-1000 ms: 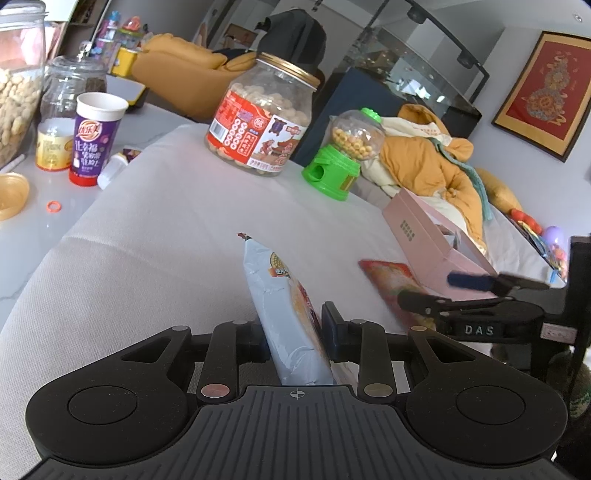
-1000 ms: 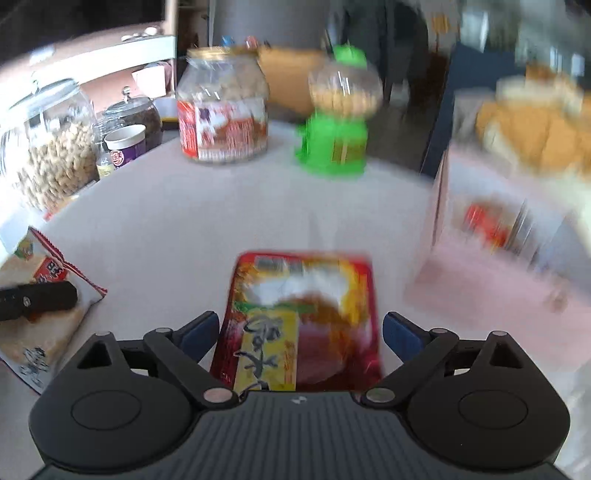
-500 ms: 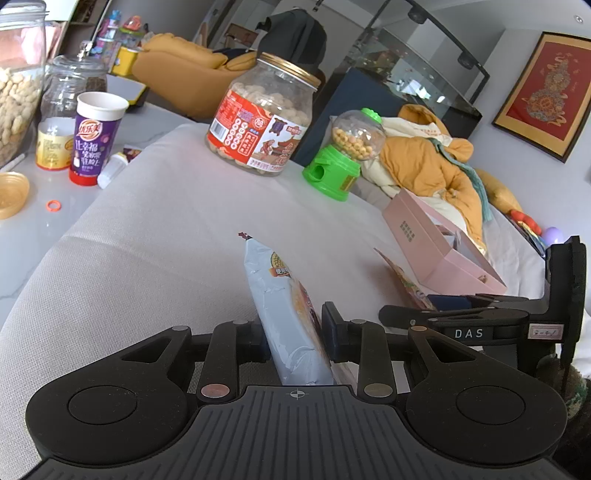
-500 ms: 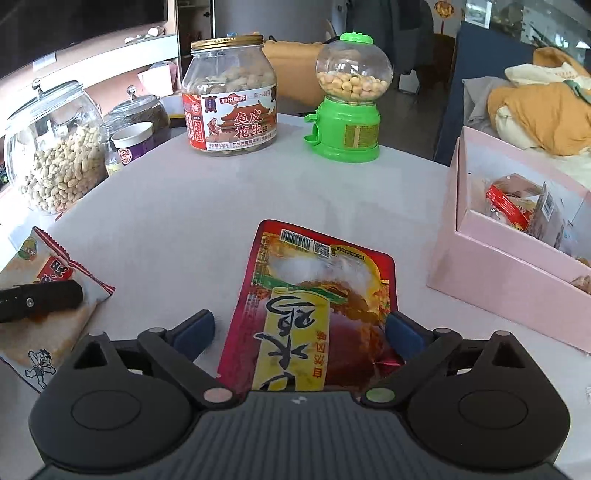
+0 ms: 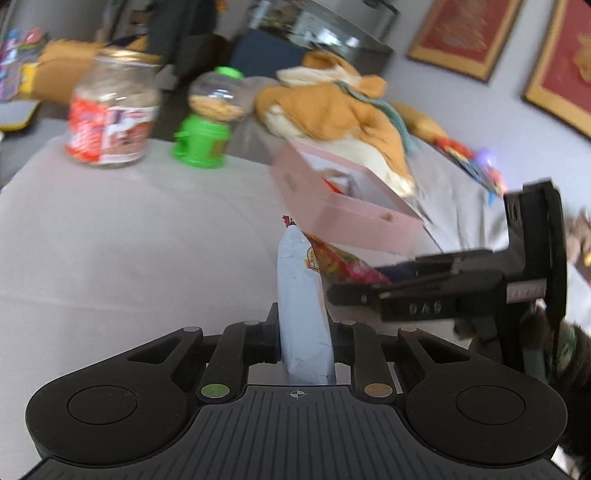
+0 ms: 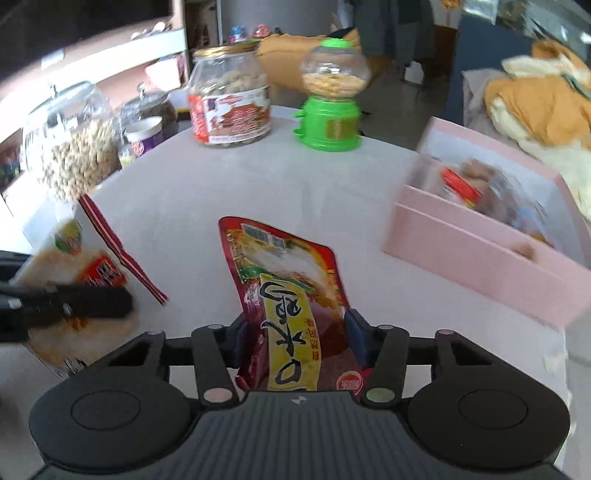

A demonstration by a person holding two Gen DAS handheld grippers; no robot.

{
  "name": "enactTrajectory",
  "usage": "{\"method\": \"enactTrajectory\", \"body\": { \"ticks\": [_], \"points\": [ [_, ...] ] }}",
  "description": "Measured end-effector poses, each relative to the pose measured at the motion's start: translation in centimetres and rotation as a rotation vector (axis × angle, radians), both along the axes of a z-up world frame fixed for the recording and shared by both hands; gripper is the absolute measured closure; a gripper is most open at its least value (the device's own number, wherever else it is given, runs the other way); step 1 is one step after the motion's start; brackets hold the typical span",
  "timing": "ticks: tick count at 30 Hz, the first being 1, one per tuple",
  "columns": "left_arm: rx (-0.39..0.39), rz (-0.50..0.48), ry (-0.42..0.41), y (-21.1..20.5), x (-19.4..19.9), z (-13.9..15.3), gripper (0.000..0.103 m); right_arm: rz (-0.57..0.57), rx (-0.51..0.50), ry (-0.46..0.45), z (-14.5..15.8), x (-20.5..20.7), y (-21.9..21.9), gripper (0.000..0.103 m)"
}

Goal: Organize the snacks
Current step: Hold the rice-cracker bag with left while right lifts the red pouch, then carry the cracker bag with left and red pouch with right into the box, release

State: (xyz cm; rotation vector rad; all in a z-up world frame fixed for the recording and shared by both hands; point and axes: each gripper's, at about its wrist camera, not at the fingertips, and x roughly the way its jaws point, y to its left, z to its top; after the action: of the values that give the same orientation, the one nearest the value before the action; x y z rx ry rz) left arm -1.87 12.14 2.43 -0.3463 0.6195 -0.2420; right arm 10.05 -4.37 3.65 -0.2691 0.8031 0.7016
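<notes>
Red framed pictures (image 5: 463, 35) on pale wall (image 5: 491, 107)

Table (image 6: 207, 192) covered in matt pale cloth with fine weave; red snack pouch (image 6: 291, 295) and pale-blue snack packet (image 5: 301, 306) are glossy plastic film. Pink box (image 6: 476, 254) looks matt card; peanut jar (image 6: 231, 99) clear plastic or glass with shiny gold metal lid, candy dispenser (image 6: 330, 99) glossy green plastic base, clear globe. Gripper bodies (image 6: 295, 424) matt black ribbed plastic.
</notes>
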Motion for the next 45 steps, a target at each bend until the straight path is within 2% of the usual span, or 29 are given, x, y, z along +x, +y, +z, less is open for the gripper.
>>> {"method": "enactTrajectory", "body": {
  "ticks": [2,4,7,11,12,17,21,24,27,28,33,35,38,40,42,43,45],
  "points": [
    [0.023,0.008,0.013,-0.7,0.6,-0.2,0.081,-0.014,0.035,0.003,0.3,0.0,-1.5,0.049],
    [0.026,0.049,0.033,-0.5,1.0,-0.5,0.081,-0.020,0.072,-0.006,0.5,0.2,-2.3,0.030],
    [0.022,0.113,0.050,0.7,1.0,-0.8,0.081,-0.022,0.089,-0.020,0.5,0.6,-1.9,0.019],
    [0.024,0.151,0.059,2.1,0.3,-0.4,0.081,-0.020,0.101,0.093,-1.4,2.4,-0.4,0.015],
    [0.020,0.153,0.061,2.3,0.2,-0.4,0.081,-0.022,0.096,0.102,-1.8,2.5,-0.2,0.011],
    [-0.004,0.131,0.071,2.0,0.5,-0.5,0.081,0.004,0.043,0.006,-2.5,0.9,0.7,0.009],
    [-0.018,0.107,0.060,1.3,0.9,-0.4,0.081,0.025,0.037,-0.024,-2.8,0.3,0.6,0.006],
    [-0.016,0.094,0.058,1.0,0.9,-0.3,0.081,0.046,0.024,0.002,-2.4,0.6,0.4,0.009],
    [-0.016,0.088,0.057,1.0,0.8,-0.3,0.081,0.017,0.023,0.012,-1.7,0.7,-0.5,0.032],
    [-0.016,0.086,0.056,1.0,0.8,-0.2,0.081,0.007,0.023,0.020,-1.4,0.8,-0.9,0.034],
    [-0.019,0.061,0.051,0.3,1.1,0.1,0.081,-0.035,0.015,0.007,-0.7,-0.1,-3.3,0.038],
    [-0.046,0.033,0.034,-0.2,1.5,0.9,0.082,-0.057,0.026,-0.008,0.0,-0.7,-4.6,0.038],
    [-0.091,-0.037,-0.019,-1.6,3.7,3.8,0.081,-0.090,0.052,-0.059,1.6,-1.7,-6.8,0.039],
    [-0.116,-0.056,-0.105,-2.6,6.3,6.6,0.082,-0.109,0.058,-0.104,2.7,-2.1,-8.1,0.038],
    [-0.183,-0.053,-0.197,-3.5,9.7,9.1,0.081,-0.132,0.051,-0.147,3.5,-2.4,-9.3,0.038],
    [-0.247,-0.051,-0.219,-3.8,11.6,9.8,0.081,-0.142,0.046,-0.167,3.7,-2.4,-9.9,0.038],
    [-0.395,-0.055,-0.194,-4.3,16.5,9.6,0.078,-0.167,0.037,-0.203,3.8,-2.4,-11.0,0.038]
  ]
}}
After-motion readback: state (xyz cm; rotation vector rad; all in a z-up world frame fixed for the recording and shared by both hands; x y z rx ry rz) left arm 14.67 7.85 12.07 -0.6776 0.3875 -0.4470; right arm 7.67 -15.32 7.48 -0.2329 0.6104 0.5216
